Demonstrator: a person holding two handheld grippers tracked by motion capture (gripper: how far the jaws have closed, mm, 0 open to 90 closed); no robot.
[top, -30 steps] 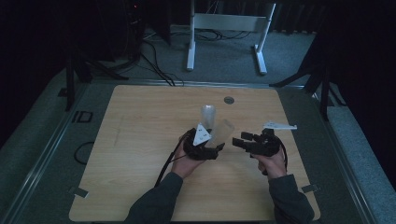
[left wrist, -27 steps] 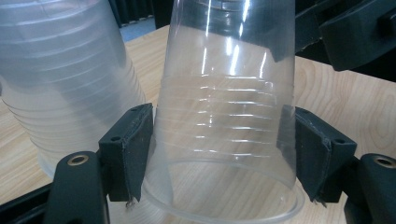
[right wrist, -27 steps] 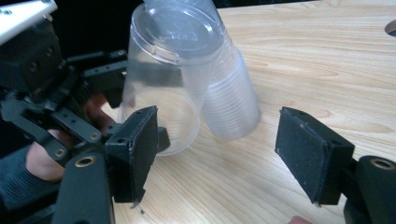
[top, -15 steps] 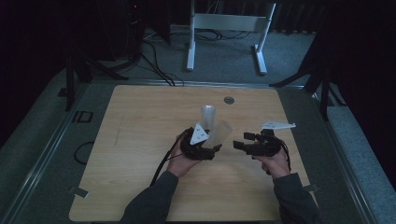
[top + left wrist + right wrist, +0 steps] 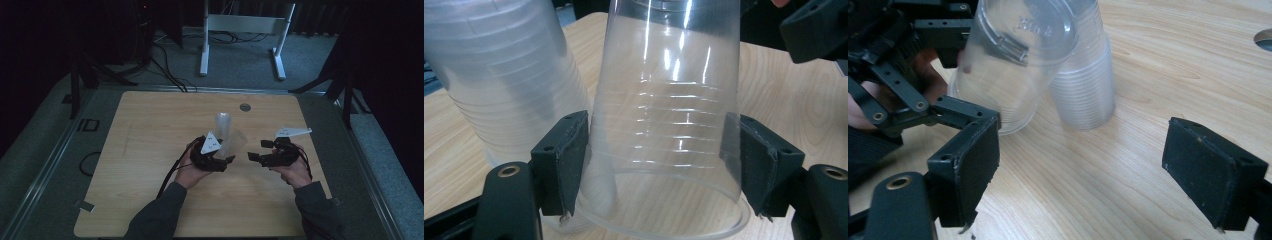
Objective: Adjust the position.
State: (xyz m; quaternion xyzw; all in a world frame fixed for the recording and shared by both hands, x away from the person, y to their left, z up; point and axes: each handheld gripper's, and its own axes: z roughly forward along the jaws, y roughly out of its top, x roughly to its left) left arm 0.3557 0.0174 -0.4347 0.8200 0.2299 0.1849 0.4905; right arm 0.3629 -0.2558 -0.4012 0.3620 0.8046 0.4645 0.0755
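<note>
One clear ribbed plastic cup [image 5: 664,130] sits mid-frame, pinched by the left tool [image 5: 659,165], upside down and tilted, beside the upright stack of cups [image 5: 509,95] on the wooden worktop [image 5: 150,150]. The right tool [image 5: 1083,170] gapes wide, empty.

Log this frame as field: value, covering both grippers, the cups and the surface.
left gripper: shut on single clear cup, pads on opposite sides near its rim
single clear cup: upside down, tilted
cup stack: clear, upside down, beside the held cup
right gripper: open, nothing between its jaws, aimed toward the cups
surface: wooden table
</note>
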